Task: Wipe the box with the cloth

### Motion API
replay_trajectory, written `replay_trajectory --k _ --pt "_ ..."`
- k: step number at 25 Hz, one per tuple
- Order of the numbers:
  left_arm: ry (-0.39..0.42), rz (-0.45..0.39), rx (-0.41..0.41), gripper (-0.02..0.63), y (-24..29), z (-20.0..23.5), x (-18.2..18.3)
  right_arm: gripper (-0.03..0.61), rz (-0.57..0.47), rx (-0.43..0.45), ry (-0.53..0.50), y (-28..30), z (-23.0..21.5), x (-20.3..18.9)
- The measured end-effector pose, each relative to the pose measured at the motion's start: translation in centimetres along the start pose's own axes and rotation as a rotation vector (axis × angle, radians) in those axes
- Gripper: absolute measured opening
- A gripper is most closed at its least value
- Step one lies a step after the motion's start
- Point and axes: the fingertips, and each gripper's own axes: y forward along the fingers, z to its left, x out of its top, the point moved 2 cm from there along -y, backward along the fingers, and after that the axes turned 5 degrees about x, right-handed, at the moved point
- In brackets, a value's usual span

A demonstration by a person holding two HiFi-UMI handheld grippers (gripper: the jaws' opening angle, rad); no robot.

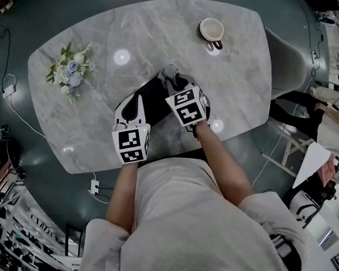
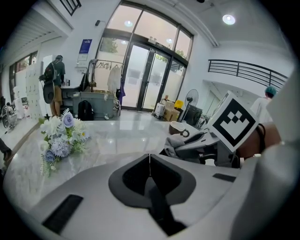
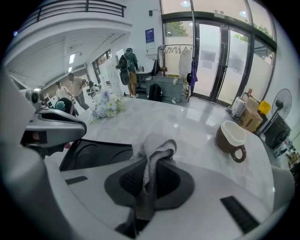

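A black box (image 1: 154,102) lies on the marble table (image 1: 154,37) near its front edge; in the right gripper view the box (image 3: 96,154) shows as a dark tray just left of the jaws. My right gripper (image 1: 175,81) is shut on a grey cloth (image 1: 171,75), which bunches over the box's far end. In the right gripper view the cloth (image 3: 157,150) hangs between the shut jaws of my right gripper (image 3: 152,161). My left gripper (image 1: 134,101) rests at the box's left side. In its own view my left gripper (image 2: 150,157) is shut with nothing seen between the jaws.
A bunch of pale blue and white flowers (image 1: 70,72) lies at the table's left. A brown cup (image 1: 211,30) stands at the far right. People stand by desks (image 3: 129,63) beyond the table. Chairs (image 1: 289,59) flank the right side.
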Motion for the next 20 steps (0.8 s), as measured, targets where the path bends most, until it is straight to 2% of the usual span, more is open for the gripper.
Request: replay_trajectory --k 8,14,17,20 --pt "0.003 0.019 -0.010 0.028 0.0 -0.4 -0.4 0.044 -0.004 -0.019 0.021 -0.2 -0.3 0.0" --pt "-0.001 0.012 0.007 0.028 -1.0 1.1 -0.6 0.044 -0.007 -0.116 -0.050 -1.2 -1.4 0.4" --pt "-0.014 0.008 0.022 0.028 -1.7 1.8 -1.0 0.044 -0.044 -0.074 -0.017 -1.3 -0.8 0.7" --pt "-0.023 -0.003 0.040 0.028 -2.8 2.9 -1.3 0.044 -0.106 0.013 0.015 -2.0 1.5 1.6"
